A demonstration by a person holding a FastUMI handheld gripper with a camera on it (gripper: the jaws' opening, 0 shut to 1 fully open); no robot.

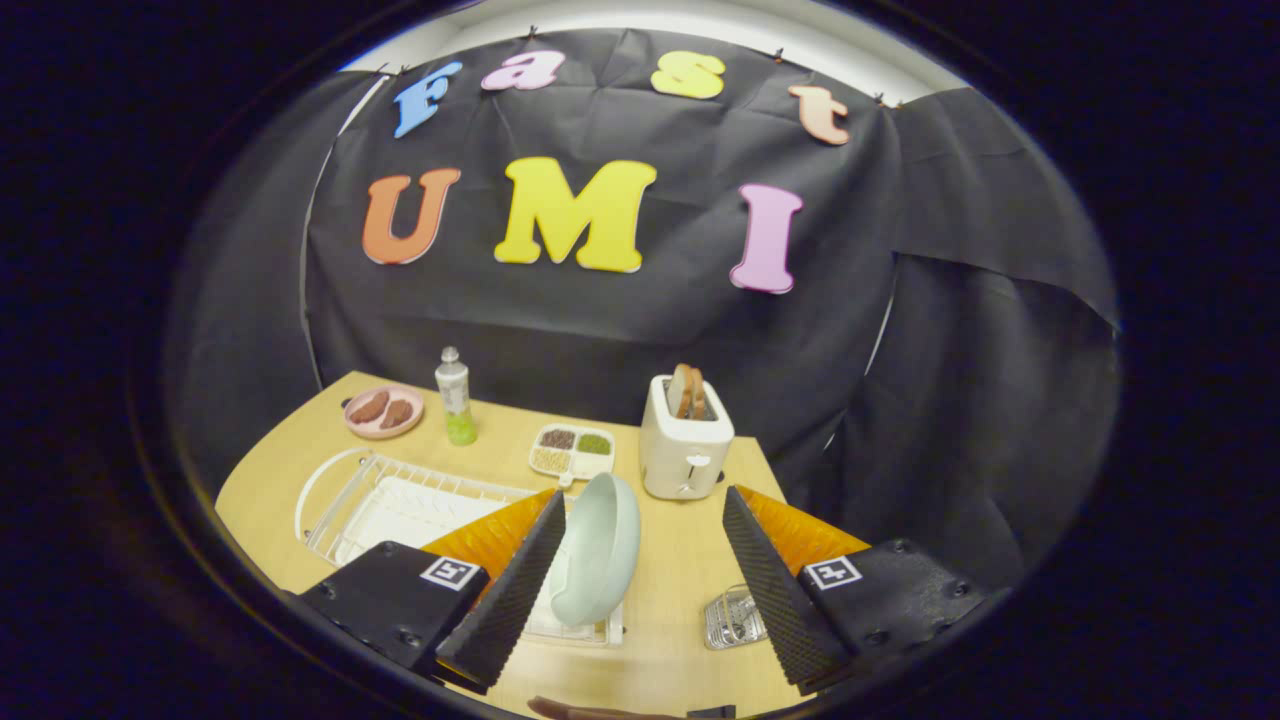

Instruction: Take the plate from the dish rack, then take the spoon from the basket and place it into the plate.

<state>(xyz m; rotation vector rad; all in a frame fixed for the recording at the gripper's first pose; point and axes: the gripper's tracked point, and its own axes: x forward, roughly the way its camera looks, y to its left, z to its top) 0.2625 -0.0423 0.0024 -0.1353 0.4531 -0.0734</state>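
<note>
Gripper (640,575) wide open, holding nothing | plate (598,550) upright in dish rack (345,495) | toaster (685,445) holds bread (686,390)

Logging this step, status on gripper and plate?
Gripper open, plate upright between fingers, against one finger only. Dish rack beside it. Basket ahead on table; toaster beyond.

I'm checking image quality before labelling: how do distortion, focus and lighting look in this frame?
Gripper view: strong fisheye bend, the table edge curving; lighting even, soft shadows, no harsh glare; the plate between the open gripper fingers is sharp, as is the toaster; the basket by the right finger looks dimmer, details hard to tell.
</note>
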